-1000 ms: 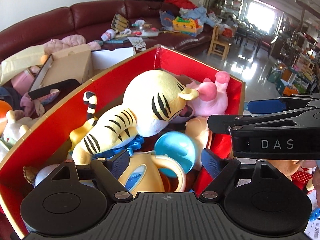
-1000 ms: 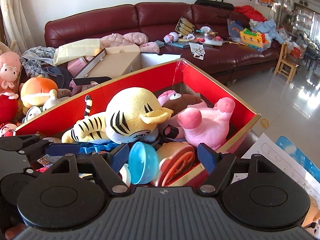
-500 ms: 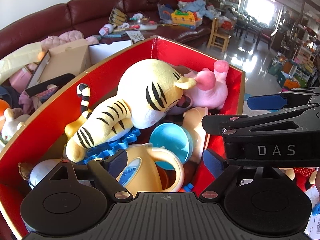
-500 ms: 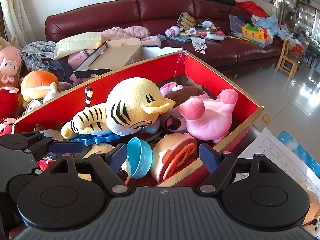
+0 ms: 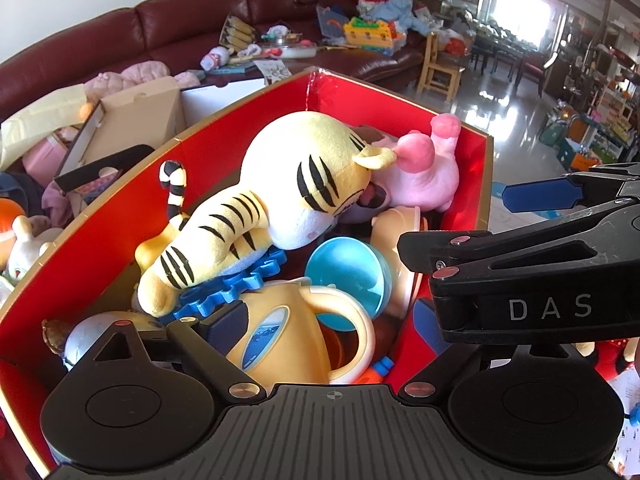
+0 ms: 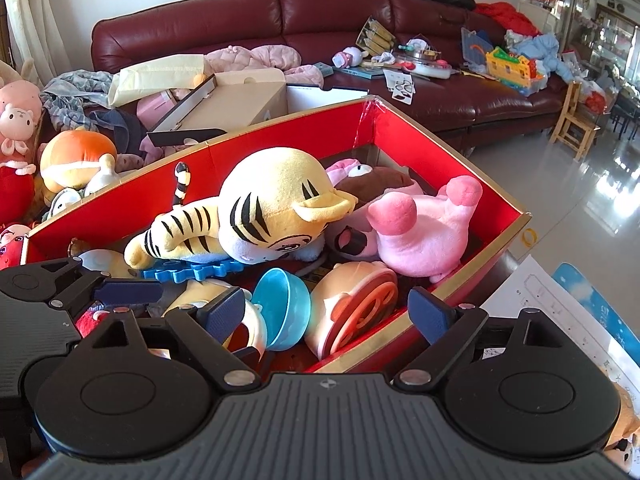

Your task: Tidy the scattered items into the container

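Two grippers hang over one red cardboard box (image 5: 120, 216), the landmark for everything else. Behind the box runs a dark red leather sofa (image 6: 320, 16) strewn with clutter, and a beige carton (image 6: 236, 100) sits just beyond the box's far wall. Inside the box, a yellow striped tiger plush (image 5: 280, 200) lies across the middle, its head toward the far right corner, where a pink pig plush (image 5: 424, 176) is wedged against the wall. Under the tiger's belly a blue gear-shaped plastic toy (image 5: 232, 284) shows. At the box's near end sits a yellow toy kettle (image 5: 280, 340) with a cream handle, and just right of it a light blue plastic bowl (image 5: 348, 276) tipped on its side, then a peach and orange round toy (image 6: 356, 308) leaning against the near right wall. The left gripper (image 5: 324, 320) has its jaws spread wide and opening; the kettle lies between them, but the pads do not press on it. The right gripper (image 6: 332, 312) is likewise wide and opening, straddling the box's near right wall, with the bowl and the round toy between its blue pads (image 6: 430, 312) and nothing pinched. More plush toys (image 6: 72, 156) are heaped outside the box's left wall.
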Motion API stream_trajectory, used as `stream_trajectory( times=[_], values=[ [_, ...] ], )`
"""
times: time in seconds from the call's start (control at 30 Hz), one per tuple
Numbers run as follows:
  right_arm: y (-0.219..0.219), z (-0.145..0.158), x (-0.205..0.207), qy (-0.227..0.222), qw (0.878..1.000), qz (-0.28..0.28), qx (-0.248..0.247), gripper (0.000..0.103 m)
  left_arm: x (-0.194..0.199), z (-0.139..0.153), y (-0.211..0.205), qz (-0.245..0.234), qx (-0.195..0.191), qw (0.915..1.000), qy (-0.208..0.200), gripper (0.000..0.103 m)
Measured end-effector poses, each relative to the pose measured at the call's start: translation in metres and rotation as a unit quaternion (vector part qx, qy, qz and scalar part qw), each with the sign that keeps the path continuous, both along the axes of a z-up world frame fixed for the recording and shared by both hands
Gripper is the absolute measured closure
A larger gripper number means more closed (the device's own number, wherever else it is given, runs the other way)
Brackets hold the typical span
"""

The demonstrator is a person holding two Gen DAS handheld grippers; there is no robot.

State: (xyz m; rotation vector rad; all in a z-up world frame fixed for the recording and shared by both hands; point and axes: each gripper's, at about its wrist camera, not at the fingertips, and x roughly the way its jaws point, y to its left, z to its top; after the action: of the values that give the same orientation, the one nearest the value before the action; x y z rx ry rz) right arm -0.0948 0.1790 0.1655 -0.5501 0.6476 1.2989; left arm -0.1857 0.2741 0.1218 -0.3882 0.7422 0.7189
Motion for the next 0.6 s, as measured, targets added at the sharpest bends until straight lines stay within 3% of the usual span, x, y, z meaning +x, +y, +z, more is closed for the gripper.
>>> stream_trajectory(
  times=[0.6],
  values=[
    [-0.013,0.001,0.001,0.012,1.0,-0.011,-0.002,0.003,-0.002,0.003,-0.01,0.01,0.018,0.9995,0.025,0.006]
  ],
)
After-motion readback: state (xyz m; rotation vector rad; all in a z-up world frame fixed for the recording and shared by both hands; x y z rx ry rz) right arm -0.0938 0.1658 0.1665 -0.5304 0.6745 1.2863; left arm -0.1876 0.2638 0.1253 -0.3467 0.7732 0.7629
